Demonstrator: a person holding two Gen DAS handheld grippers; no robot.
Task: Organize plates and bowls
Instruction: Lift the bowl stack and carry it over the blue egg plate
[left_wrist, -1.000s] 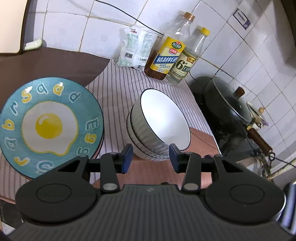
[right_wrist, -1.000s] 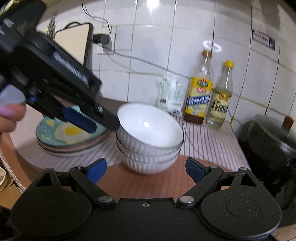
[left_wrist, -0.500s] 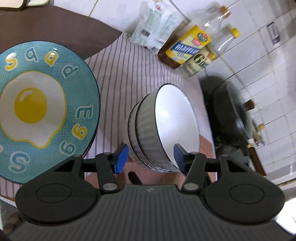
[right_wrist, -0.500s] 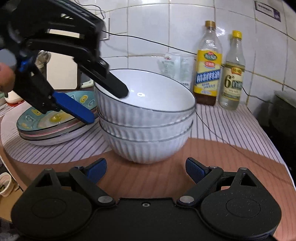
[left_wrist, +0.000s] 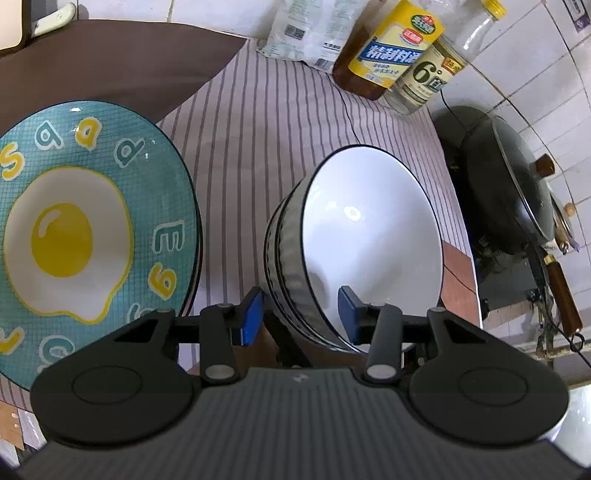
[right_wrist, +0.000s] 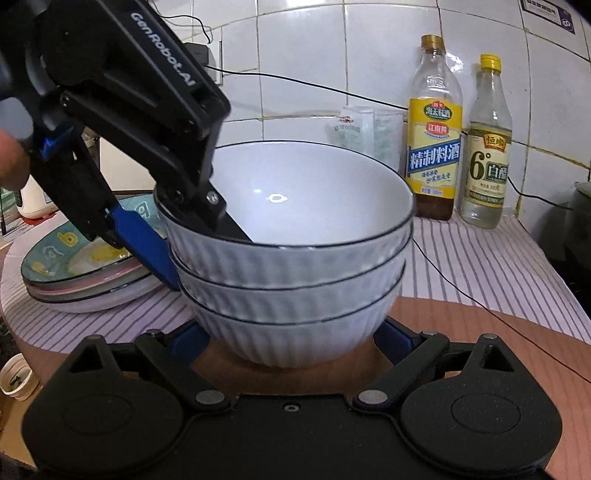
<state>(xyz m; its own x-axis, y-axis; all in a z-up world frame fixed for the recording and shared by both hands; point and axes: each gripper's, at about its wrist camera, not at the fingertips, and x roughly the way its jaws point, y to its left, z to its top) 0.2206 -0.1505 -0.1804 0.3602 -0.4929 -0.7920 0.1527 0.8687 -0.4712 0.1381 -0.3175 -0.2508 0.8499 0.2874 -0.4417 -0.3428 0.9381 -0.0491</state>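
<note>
A stack of three white ribbed bowls (right_wrist: 295, 280) stands on the striped cloth; it also shows in the left wrist view (left_wrist: 369, 240). My left gripper (left_wrist: 301, 314) is open and straddles the near rim of the stack, one finger inside the top bowl and one outside; it shows in the right wrist view (right_wrist: 199, 236). My right gripper (right_wrist: 291, 343) is open, its fingers on either side of the bottom bowl's base. A blue fried-egg plate (left_wrist: 85, 229) tops a plate stack (right_wrist: 88, 280) to the left.
Two bottles (right_wrist: 436, 140) (right_wrist: 487, 147) and a white packet (right_wrist: 362, 133) stand at the tiled wall behind. A dark lidded wok (left_wrist: 513, 188) sits to the right. A black cable (right_wrist: 461, 284) crosses the cloth. A brown mat (left_wrist: 110, 70) lies at the back left.
My left gripper moved down onto the bowl stack's rim, one finger now inside the top bowl. My right gripper moved forward until its fingers flank the bottom bowl.
</note>
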